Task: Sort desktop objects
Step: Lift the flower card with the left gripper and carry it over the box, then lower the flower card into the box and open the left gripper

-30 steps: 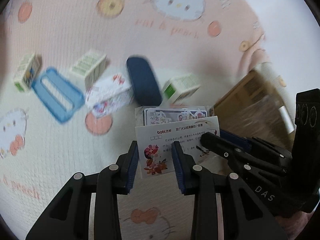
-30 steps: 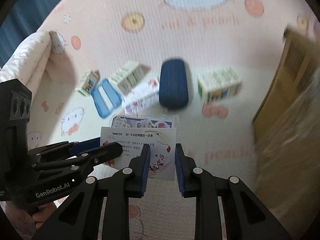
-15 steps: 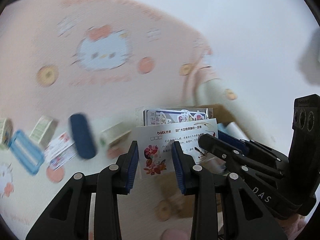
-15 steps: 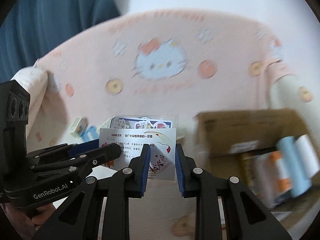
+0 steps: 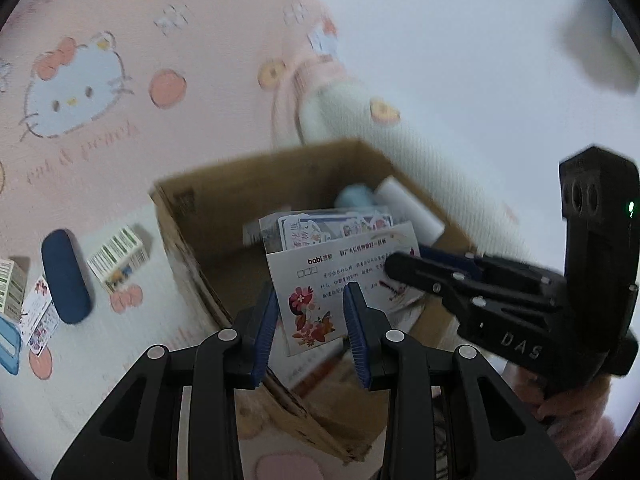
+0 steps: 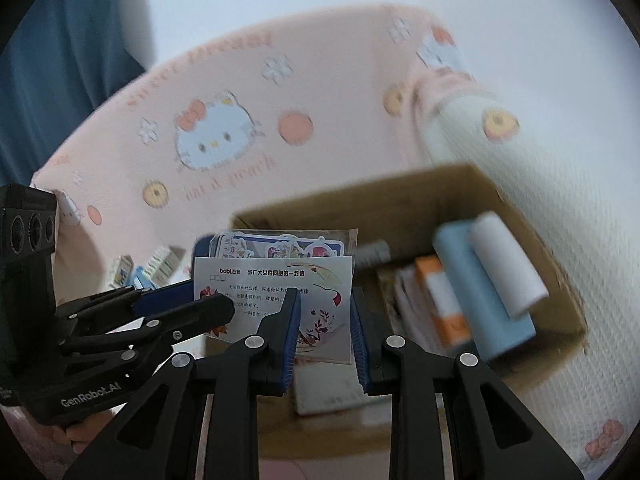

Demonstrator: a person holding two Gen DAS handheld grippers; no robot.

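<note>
A white printed card (image 5: 344,256) (image 6: 272,280) with a sticker sheet (image 5: 332,224) (image 6: 280,246) behind it hangs over the open cardboard box (image 5: 256,164) (image 6: 360,192). My left gripper (image 5: 310,292) (image 6: 208,300) has the card's lower part between its blue pads. My right gripper (image 6: 325,294) (image 5: 408,258) grips the same card from the right side, one finger across its face. Both are shut on the card and carry it together.
The box holds a pale blue roll (image 6: 480,292), a white roll (image 6: 508,260) and an orange pack (image 6: 444,300). Left of it, on the pink cat-print cloth (image 5: 80,80), lie a navy case (image 5: 64,276), a small carton (image 5: 116,256) and loose cards (image 5: 40,312).
Both grippers have swung right and upward together with the card, from above the loose items on the cloth to above the cardboard box. The grip looks unchanged.
</note>
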